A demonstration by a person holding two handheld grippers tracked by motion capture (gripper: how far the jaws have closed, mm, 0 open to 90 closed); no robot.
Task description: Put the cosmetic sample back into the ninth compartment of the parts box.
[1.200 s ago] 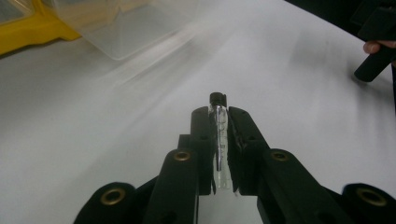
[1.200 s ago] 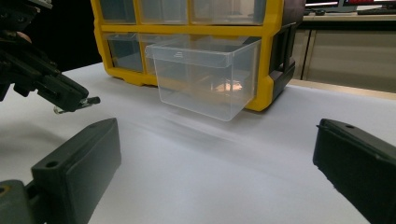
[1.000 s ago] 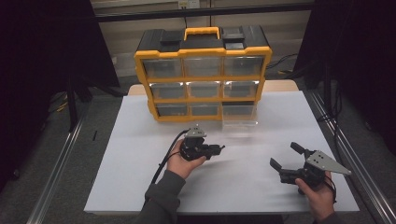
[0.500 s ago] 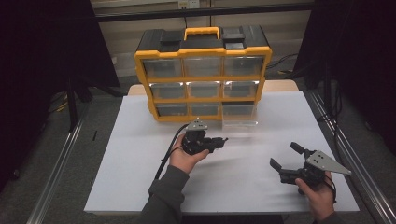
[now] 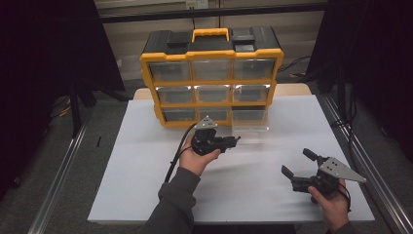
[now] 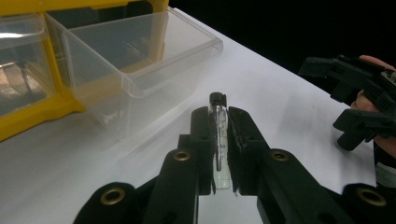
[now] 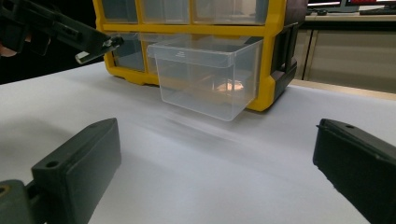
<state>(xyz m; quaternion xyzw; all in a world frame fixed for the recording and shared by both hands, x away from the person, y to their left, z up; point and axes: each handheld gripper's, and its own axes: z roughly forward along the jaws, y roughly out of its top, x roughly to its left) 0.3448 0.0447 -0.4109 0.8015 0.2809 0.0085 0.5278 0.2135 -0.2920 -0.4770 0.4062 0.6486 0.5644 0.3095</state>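
Note:
My left gripper (image 5: 234, 141) is held above the white table, in front of the yellow organizer (image 5: 212, 78). It is shut on a small clear vial with a black cap (image 6: 219, 140), which stands between the jaws with its cap past the tips. The vial points toward a clear drawer (image 6: 140, 60) pulled out of the organizer's bottom row (image 5: 249, 119). My right gripper (image 5: 297, 162) rests low at the right of the table, open, with nothing between its jaws (image 7: 215, 140). In the right gripper view the left gripper (image 7: 100, 49) hangs at the upper left, near the open drawer (image 7: 205, 74).
The organizer has three rows of clear drawers and a yellow handle on top. The white table sheet (image 5: 146, 185) ends near the person's forearms. Metal rails (image 5: 370, 175) run along both sides of the table, with dark floor beyond.
My left gripper has risen and moved a little toward the open drawer, still holding the vial. The right gripper has stayed where it was.

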